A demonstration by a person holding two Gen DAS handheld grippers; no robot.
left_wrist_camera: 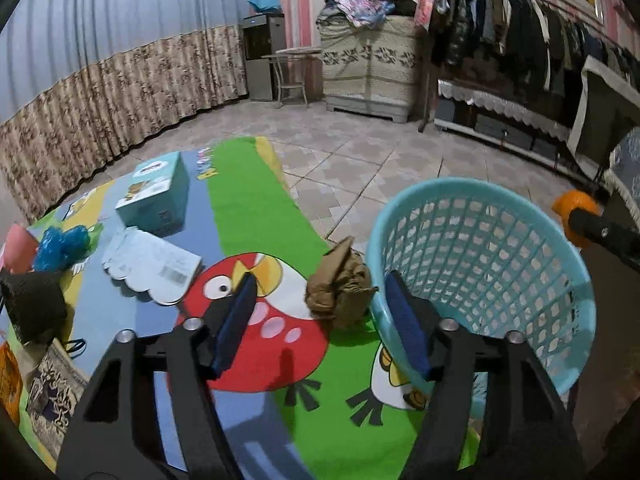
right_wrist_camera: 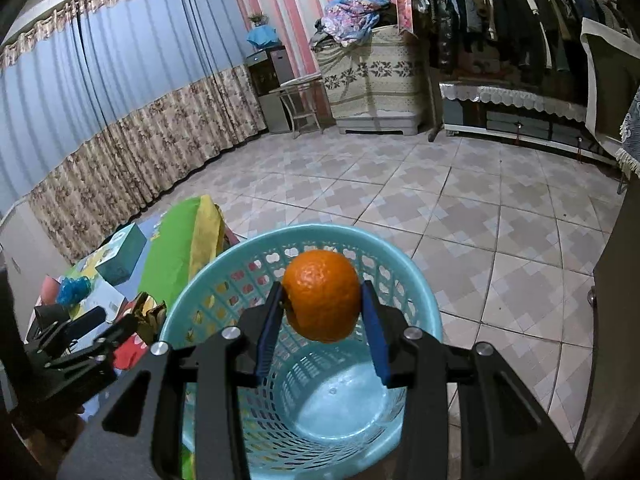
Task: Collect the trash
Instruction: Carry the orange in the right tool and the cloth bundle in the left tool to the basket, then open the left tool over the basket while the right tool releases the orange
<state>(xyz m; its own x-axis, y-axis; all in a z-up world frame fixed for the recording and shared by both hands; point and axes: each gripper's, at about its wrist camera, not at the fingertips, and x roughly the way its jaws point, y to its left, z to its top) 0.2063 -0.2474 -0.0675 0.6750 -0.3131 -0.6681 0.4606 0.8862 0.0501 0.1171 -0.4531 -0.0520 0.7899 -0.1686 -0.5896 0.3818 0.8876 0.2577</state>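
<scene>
A crumpled brown paper wad (left_wrist_camera: pixel 338 284) lies on the cartoon-bird mat (left_wrist_camera: pixel 248 208), touching the side of the light-blue mesh basket (left_wrist_camera: pixel 480 188). My left gripper (left_wrist_camera: pixel 320 292) is open, its blue pads either side of the wad and clear of it; the right pad overlaps the basket's rim. My right gripper (right_wrist_camera: pixel 322 294) is shut on an orange (right_wrist_camera: pixel 320 280) and holds it over the open mouth of the basket (right_wrist_camera: pixel 224 272), whose bottom is bare. The orange (left_wrist_camera: pixel 576 208) also shows at the right edge of the left wrist view. In the right wrist view my left gripper (right_wrist_camera: pixel 116 322) is low on the left by the wad (right_wrist_camera: pixel 150 314).
On the mat lie a teal box (left_wrist_camera: pixel 156 196), a flat white card package (left_wrist_camera: pixel 152 268), a crumpled blue plastic bag (left_wrist_camera: pixel 62 246) and a dark object (left_wrist_camera: pixel 34 304). Tiled floor (right_wrist_camera: pixel 460 208) stretches beyond the basket to a covered cabinet (right_wrist_camera: pixel 376 76) and a clothes rack (right_wrist_camera: pixel 500 12).
</scene>
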